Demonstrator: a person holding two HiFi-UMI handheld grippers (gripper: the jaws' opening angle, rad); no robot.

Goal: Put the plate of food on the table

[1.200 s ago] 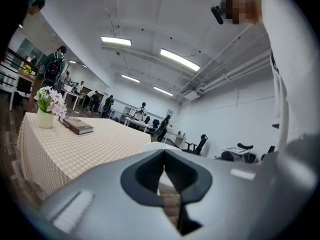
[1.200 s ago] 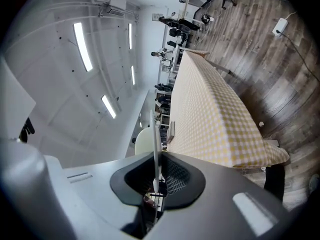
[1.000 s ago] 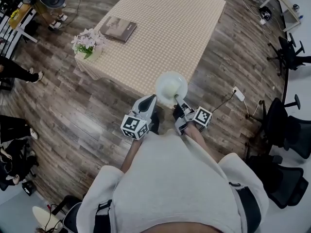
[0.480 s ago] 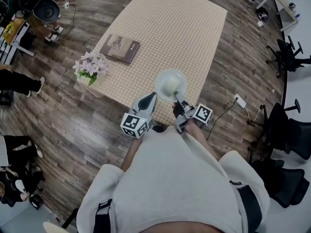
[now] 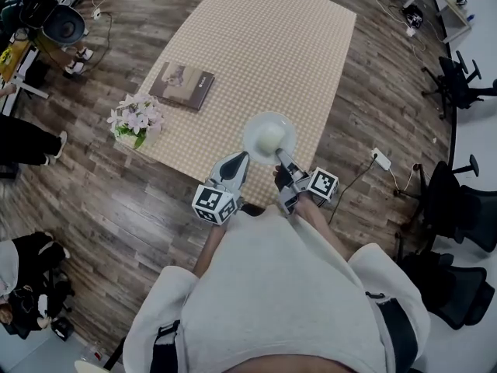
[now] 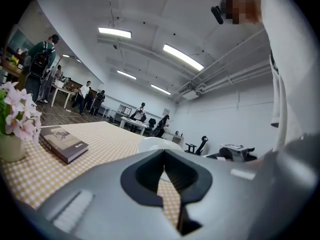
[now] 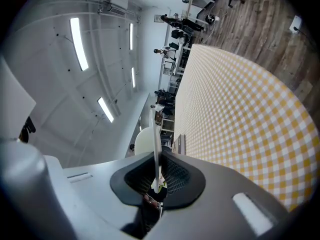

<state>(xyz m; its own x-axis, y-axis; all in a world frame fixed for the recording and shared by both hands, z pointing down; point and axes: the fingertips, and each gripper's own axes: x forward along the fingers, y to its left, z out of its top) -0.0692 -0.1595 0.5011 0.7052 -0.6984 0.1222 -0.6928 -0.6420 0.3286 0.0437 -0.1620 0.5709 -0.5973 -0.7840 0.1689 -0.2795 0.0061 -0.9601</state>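
— What is sitting by the flowers [image 5: 135, 121]?
— A book [image 5: 182, 86] is lying flat just beside them.
— And on the wooden floor [image 5: 109, 208]?
— Black office chairs [image 5: 458, 212] are standing at right, a white power strip [image 5: 380, 158] lying near them

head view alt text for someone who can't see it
Seen from above, the right gripper pinches the rim of a white plate with a pale mound of food, over the near edge of a checked-cloth table. The left gripper is beside it, holding nothing; a book and potted flowers sit on the table's left side.
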